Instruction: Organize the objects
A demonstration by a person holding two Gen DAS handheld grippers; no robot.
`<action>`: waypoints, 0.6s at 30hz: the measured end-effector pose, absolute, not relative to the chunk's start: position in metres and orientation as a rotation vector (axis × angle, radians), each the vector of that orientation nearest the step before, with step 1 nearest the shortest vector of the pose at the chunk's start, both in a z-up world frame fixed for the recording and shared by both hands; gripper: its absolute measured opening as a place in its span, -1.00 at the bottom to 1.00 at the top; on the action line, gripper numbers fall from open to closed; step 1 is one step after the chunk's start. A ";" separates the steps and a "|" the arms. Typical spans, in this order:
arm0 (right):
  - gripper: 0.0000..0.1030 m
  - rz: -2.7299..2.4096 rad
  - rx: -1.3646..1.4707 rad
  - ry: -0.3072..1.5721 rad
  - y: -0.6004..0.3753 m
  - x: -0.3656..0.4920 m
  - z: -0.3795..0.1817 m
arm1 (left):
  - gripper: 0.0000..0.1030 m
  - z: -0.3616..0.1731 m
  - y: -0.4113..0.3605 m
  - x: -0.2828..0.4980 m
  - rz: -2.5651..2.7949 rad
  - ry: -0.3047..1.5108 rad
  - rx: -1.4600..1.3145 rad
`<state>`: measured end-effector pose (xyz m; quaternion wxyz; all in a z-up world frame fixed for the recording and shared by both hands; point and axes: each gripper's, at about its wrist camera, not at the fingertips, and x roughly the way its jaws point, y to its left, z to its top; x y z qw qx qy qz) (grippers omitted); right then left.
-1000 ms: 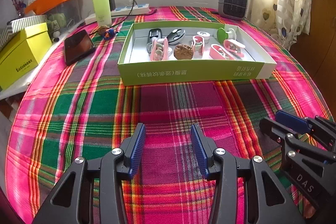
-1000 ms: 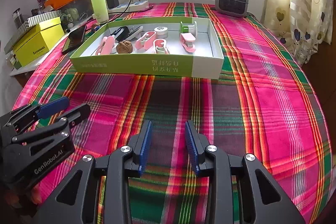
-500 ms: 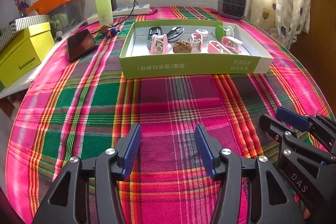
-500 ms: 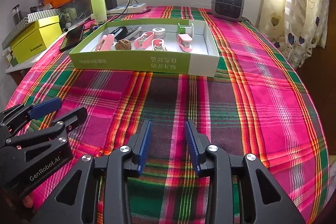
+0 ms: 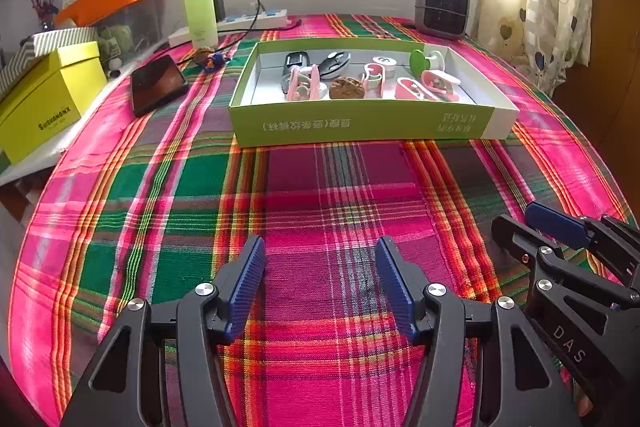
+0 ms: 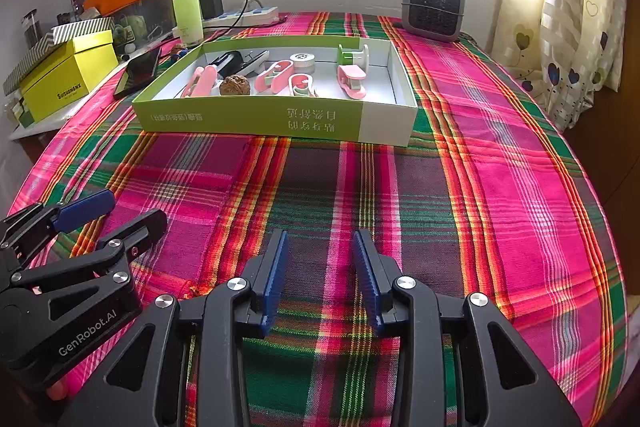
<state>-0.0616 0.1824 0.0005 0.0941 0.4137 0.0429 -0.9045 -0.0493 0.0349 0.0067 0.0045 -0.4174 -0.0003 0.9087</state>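
Observation:
A shallow green and white box point(image 5: 360, 125) point(image 6: 256, 115) lies on the plaid cloth ahead of both grippers. In it are pink clips point(image 5: 438, 83) point(image 6: 352, 81), a brown walnut point(image 5: 346, 87) point(image 6: 235, 85), a green spool point(image 5: 418, 61) point(image 6: 347, 57), a white reel point(image 6: 302, 61) and black key fobs point(image 5: 335, 61). My left gripper point(image 5: 320, 247) is open and empty, well short of the box. My right gripper point(image 6: 320, 239) is open and empty, also well short of it. Each gripper shows at the edge of the other's view.
A black phone point(image 5: 157, 83), a small blue and brown trinket point(image 5: 212, 58), a green bottle point(image 5: 200, 9), a power strip point(image 5: 256, 19) and yellow box point(image 5: 44, 99) lie left. A small grey heater point(image 5: 442, 7) stands back right. The table edge and curtain are right.
Both grippers have drawn back and risen a little from the box, which looks smaller. The left jaws have opened wider. The objects have not moved.

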 end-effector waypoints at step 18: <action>-0.30 -2.683 1.226 0.127 0.181 -0.060 0.001 | 0.11 0.006 0.033 -0.049 2.851 -0.008 -1.307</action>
